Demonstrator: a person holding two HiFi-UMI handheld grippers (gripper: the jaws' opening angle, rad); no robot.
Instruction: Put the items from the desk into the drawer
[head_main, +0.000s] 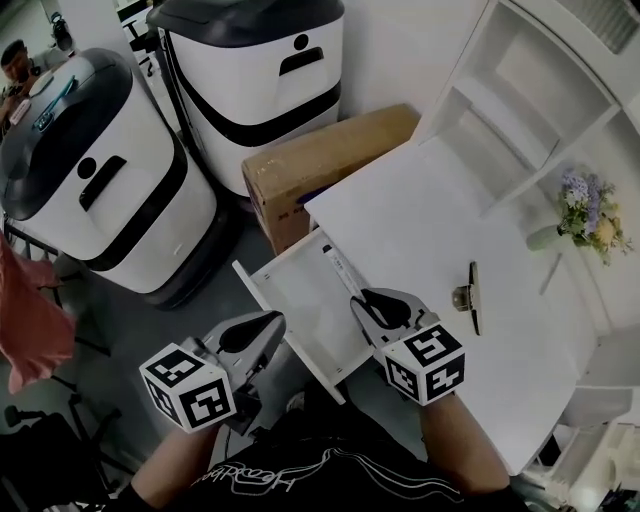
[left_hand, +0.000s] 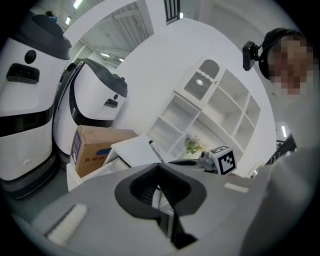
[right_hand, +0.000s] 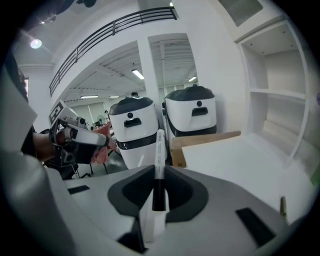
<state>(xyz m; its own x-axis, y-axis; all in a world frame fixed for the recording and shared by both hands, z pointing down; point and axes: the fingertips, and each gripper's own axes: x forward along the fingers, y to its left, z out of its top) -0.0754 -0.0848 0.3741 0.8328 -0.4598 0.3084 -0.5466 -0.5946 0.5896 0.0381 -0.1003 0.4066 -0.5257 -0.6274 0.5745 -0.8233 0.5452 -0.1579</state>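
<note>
Head view has two big white-and-black machines (head_main: 90, 170) on the floor at the upper left, with a white shelf unit (head_main: 540, 90) standing at the back of the white tabletop (head_main: 430, 230). A cardboard box (head_main: 320, 160) sits on the floor between the machines and the tabletop, right against its far corner. Next down in size is the white drawer (head_main: 300, 300), pulled out from the tabletop's left edge, and its inside looks bare as far as I can see. The left tool (head_main: 262, 330) hangs just off the drawer's near left side; its own view shows the jaws together with nothing in them. The right tool (head_main: 365, 300) is over the drawer's right part, right by the tabletop's edge, and it's clamped on a marker (head_main: 340, 268). The pads hold the dark end, and the white barrel sticks out forward above the open drawer. Small stuff: a little bunch of flowers (head_main: 585, 215) sits at the far right of the tabletop, and a dark clip-like thing (head_main: 468, 297) lies flat just right of the right tool.
</note>
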